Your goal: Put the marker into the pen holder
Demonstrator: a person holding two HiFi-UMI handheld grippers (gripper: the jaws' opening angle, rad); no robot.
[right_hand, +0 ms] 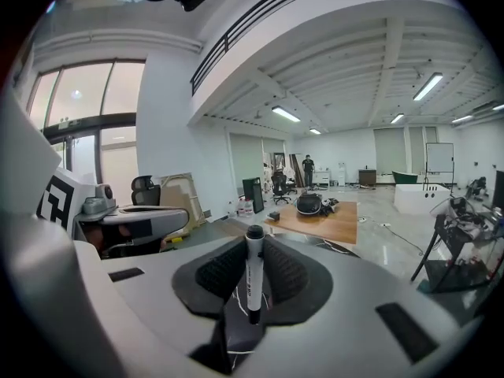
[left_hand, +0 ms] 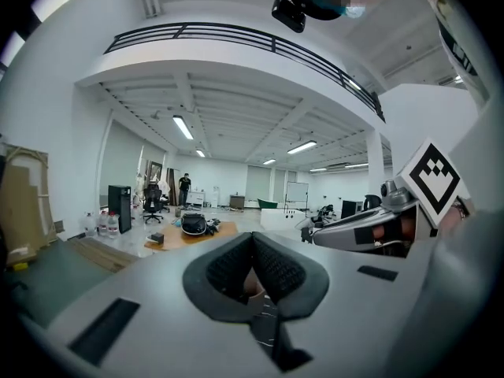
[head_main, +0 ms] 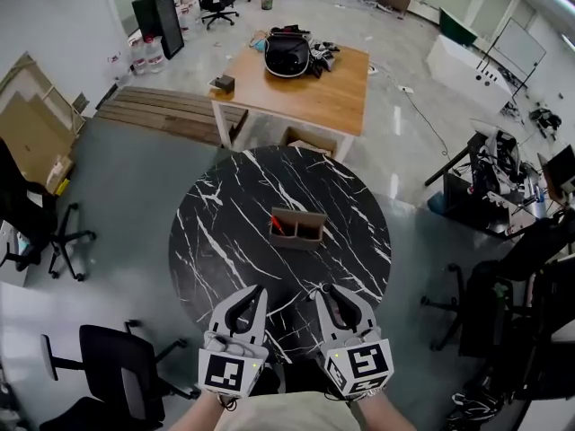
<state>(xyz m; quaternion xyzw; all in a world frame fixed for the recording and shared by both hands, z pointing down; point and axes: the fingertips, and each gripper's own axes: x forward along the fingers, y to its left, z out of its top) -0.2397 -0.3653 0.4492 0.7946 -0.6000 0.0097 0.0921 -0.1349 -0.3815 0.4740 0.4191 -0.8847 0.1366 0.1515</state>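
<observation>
A brown pen holder point(head_main: 298, 229) stands near the middle of the round black marble table point(head_main: 216, 241), with something red in its left compartment. Both grippers hover over the table's near edge, well short of the holder. My right gripper point(head_main: 329, 293) is shut on a white marker point(right_hand: 253, 278) with a black cap, which stands upright between its pads point(right_hand: 285, 272) in the right gripper view. My left gripper point(head_main: 254, 293) is shut with nothing in it; its dark pads point(left_hand: 277, 268) meet in the left gripper view.
Beyond the marble table stands a wooden table point(head_main: 332, 92) carrying a black bag point(head_main: 287, 54). Black office chairs point(head_main: 117, 366) sit at the near left, and a cluttered desk point(head_main: 503, 178) is on the right. Cardboard point(head_main: 31, 133) leans at the far left.
</observation>
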